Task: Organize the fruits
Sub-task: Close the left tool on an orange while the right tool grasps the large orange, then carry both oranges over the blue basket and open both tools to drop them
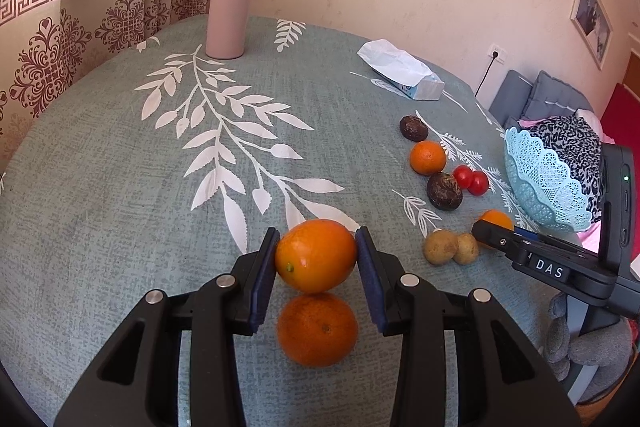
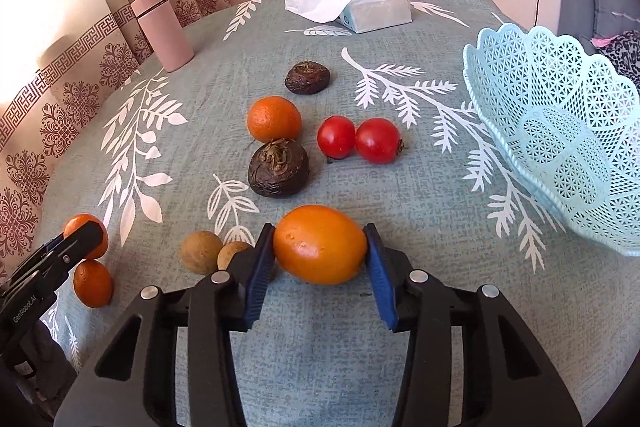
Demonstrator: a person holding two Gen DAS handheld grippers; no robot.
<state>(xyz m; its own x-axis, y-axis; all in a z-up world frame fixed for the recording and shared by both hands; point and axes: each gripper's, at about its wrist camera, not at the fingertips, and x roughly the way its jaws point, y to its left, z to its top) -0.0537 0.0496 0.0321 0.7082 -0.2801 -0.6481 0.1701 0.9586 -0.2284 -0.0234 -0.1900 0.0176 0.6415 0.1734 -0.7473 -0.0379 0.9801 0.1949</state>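
Oranges [image 1: 316,255] [image 2: 320,244] in both tongs

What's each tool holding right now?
Left tool: closed on an orange.
Right tool: closed on another orange.

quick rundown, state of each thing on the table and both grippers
left gripper: shut on an orange, held above another orange
right gripper: shut on an orange
blue basket: empty, tilted at the table edge
pink flask: upright, lid on
tissue pack: lying flat, tissue sticking out
two tomatoes: loose on the cloth, touching each other
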